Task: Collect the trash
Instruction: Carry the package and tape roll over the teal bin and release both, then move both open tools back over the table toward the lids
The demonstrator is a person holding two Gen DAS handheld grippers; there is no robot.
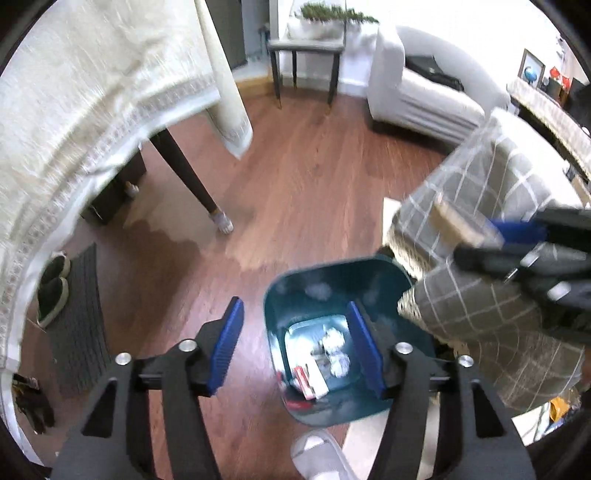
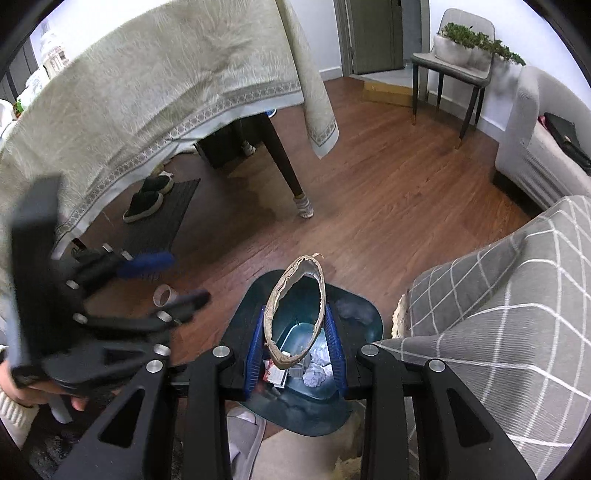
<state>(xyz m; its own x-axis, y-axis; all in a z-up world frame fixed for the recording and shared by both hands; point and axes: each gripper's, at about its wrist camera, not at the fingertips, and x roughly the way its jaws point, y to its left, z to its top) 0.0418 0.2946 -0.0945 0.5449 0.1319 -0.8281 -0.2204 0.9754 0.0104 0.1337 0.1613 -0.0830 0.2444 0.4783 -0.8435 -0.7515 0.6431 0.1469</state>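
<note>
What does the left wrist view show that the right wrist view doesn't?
Only the left wrist view shows the open left gripper head-on and a globe on a shelf. Only the right wrist view shows a small tube on the floor and the hollow inside of the cardboard roll held by the right gripper. Both show the bin, shoes and plant.
</note>
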